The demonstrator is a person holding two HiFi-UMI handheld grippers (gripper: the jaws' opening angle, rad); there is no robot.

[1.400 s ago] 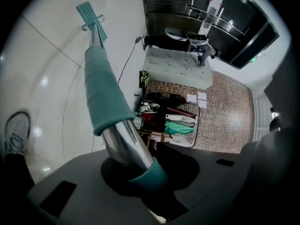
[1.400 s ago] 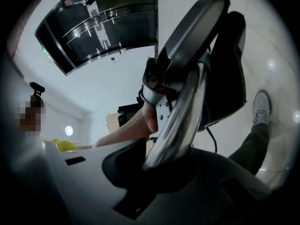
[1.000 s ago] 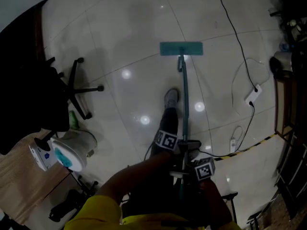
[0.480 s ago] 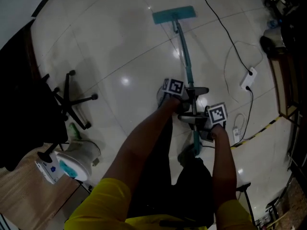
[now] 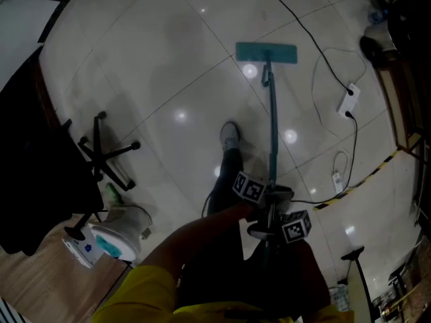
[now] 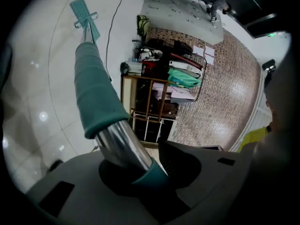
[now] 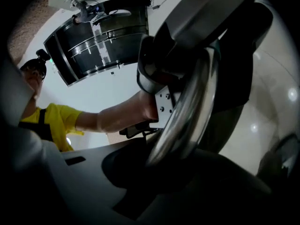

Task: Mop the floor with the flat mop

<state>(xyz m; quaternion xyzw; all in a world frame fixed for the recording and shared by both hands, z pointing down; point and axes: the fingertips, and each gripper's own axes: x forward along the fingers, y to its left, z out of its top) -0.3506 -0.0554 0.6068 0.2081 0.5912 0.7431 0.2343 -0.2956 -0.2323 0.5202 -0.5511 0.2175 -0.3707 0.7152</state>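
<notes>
The flat mop's teal head (image 5: 266, 52) lies flat on the glossy tiled floor ahead of me. Its pole (image 5: 272, 130) runs back to my hands. My left gripper (image 5: 275, 195) is shut on the pole just below the teal sleeve (image 6: 96, 90), around the chrome part (image 6: 123, 146). The mop head (image 6: 84, 13) shows far off in the left gripper view. My right gripper (image 5: 264, 231) sits lower on the same pole, close to my body. Its jaws are closing, with the chrome pole (image 7: 187, 111) pressed between them. The left gripper (image 7: 187, 36) shows just beyond it.
A shoe (image 5: 230, 134) stands left of the pole. An office chair base (image 5: 101, 150) and a white bin (image 5: 114, 234) are at the left. A power strip (image 5: 348, 101) with cables and yellow-black tape (image 5: 363, 180) lie to the right. A cluttered shelf (image 6: 157, 97) stands by the wall.
Half a second ago both arms were stretched out and the mop head was pushed far ahead. Now both grippers are drawn back to my body and the mop head has slid nearer.
</notes>
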